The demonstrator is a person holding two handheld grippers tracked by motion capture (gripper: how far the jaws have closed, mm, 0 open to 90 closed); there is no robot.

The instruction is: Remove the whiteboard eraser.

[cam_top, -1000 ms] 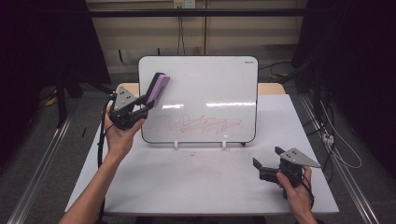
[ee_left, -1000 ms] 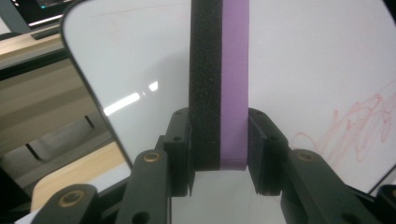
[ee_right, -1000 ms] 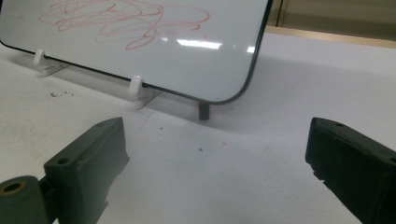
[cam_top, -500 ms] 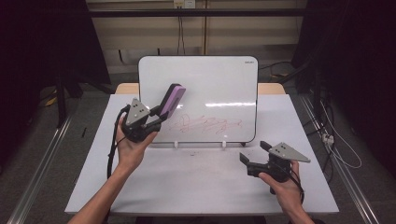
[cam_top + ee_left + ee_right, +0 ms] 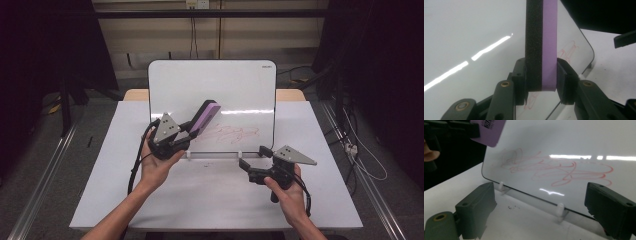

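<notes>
Left gripper [image 5: 192, 131] is clamped on the eraser [image 5: 204, 115], black felt on one side and purple back on the other, held by its lower end between both jaws. Compared with a second ago, the eraser has travelled from the board's left edge in over the white face and a little lower; its upper tip now sits just left of the red scribble [image 5: 235, 133]. From the right gripper view the eraser's purple corner [image 5: 489, 131] hangs above and left of the scribble [image 5: 554, 170], apparently not yet on the marks.

Right gripper [image 5: 256, 163] has come in from the desk's right side toward the board's lower edge. Its jaws stand wide apart with nothing between them, having narrowed slightly in the last second; they frame the board's bottom rim and its white feet [image 5: 560, 208].

Board [image 5: 210, 85] stands upright on the desk [image 5: 100, 175]; the scribble is intact, no wiped patch visible.

Judgement: approach phase is nearly done, wiping not started. Next step likely needs the felt side turned flat against the board and swept right across the scribble; the empty right gripper looks placed to steady the board.
</notes>
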